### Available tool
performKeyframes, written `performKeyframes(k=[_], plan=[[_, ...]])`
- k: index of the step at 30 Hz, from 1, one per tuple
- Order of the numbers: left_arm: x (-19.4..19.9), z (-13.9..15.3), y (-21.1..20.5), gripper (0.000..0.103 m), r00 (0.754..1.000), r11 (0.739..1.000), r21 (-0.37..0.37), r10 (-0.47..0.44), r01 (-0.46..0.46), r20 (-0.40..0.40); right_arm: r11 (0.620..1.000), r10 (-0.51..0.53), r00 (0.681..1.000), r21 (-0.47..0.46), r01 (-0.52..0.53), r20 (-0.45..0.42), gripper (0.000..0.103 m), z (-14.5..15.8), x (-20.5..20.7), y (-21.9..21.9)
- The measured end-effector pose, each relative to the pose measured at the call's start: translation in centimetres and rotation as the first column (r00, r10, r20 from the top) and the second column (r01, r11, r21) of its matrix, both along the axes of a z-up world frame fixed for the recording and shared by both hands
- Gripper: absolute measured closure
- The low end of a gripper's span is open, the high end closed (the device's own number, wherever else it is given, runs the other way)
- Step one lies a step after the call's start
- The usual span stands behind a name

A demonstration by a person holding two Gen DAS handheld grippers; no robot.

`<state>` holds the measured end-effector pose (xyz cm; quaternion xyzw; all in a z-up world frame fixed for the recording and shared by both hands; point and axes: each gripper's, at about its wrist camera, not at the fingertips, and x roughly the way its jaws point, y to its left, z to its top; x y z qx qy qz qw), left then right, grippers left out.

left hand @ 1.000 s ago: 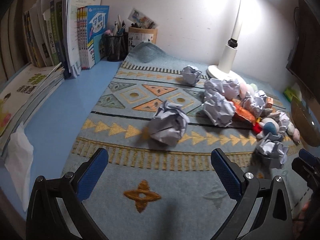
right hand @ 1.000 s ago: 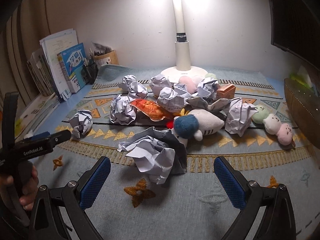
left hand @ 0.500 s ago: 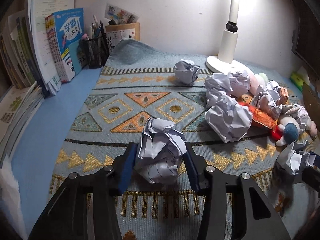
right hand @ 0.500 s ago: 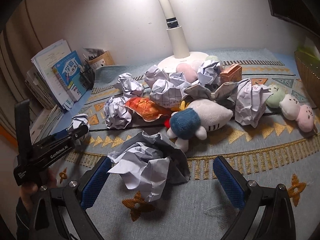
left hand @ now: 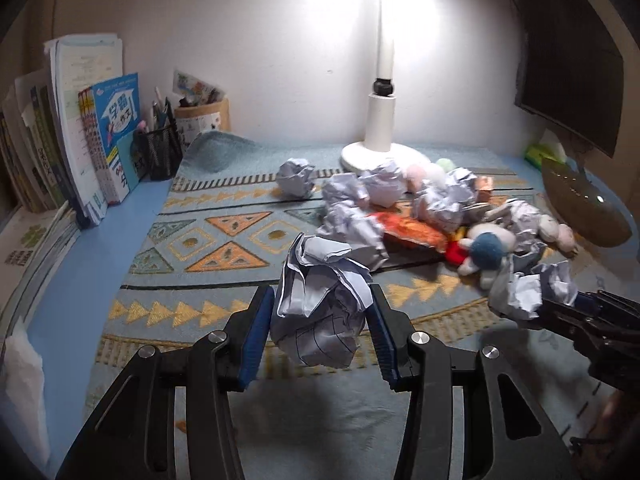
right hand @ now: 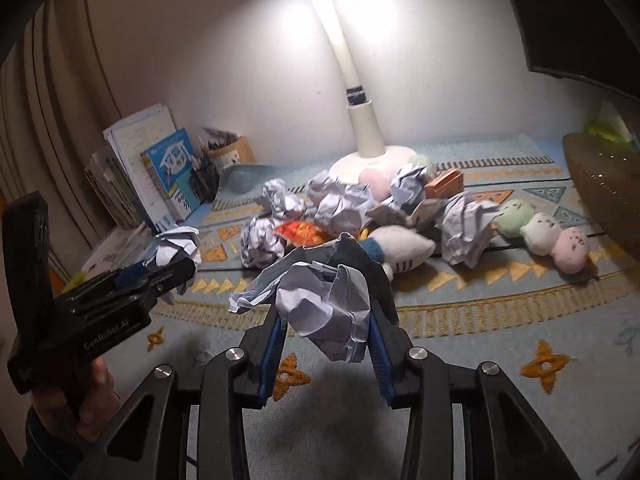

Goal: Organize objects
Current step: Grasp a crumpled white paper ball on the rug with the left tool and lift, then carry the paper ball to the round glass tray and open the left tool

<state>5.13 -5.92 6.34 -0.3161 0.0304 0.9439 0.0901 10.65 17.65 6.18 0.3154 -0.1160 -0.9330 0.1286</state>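
My left gripper is shut on a crumpled paper ball and holds it above the patterned mat. My right gripper is shut on another crumpled paper ball, also lifted off the mat. Each gripper shows in the other's view: the right one at the right edge, the left one at the left. Behind them lies a pile of more paper balls, an orange snack bag, a blue-and-white plush toy and a small orange box.
A white desk lamp stands at the back. Books and a mesh pen holder line the left. A woven basket sits at the right by pastel plush toys. A dark monitor hangs upper right.
My right gripper has shut on the paper ball in front of it and lifted it. My left gripper, shut on its ball half a second ago, has raised it off the mat.
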Motion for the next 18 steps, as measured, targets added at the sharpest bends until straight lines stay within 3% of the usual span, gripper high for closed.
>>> performKeyframes(k=[4,8,11,14,18], plan=[[1.7,3.5,4.6,0.059,0.995,0.996,0.016,-0.081,0.082,-0.065,0.990,-0.141,0.978,-0.038,0.137,-0.151,0.065,5.2,3.1,5.7],[2.9,7.4,11.4,0.059,0.967,0.976,0.028,-0.210,0.216,-0.143,0.941,-0.333,0.900,-0.039,0.336,-0.283,0.064,10.0,6.9,12.6],[3.0,10.1,17.8,0.059,0.928,0.943,0.015,-0.326,0.334,-0.179,0.889,-0.443,0.853,-0.015,0.457,-0.276,0.064,11.9,7.8,17.3],[2.6,11.7,24.3,0.059,0.882,0.903,-0.013,-0.422,0.429,-0.208,0.851,-0.513,0.829,-0.008,0.525,-0.223,0.064,12.0,7.6,21.3],[0.4,11.2,30.2,0.059,0.861,0.866,0.068,-0.481,0.496,-0.162,0.819,-0.566,0.814,0.027,0.574,-0.129,0.064,10.2,5.4,25.3]])
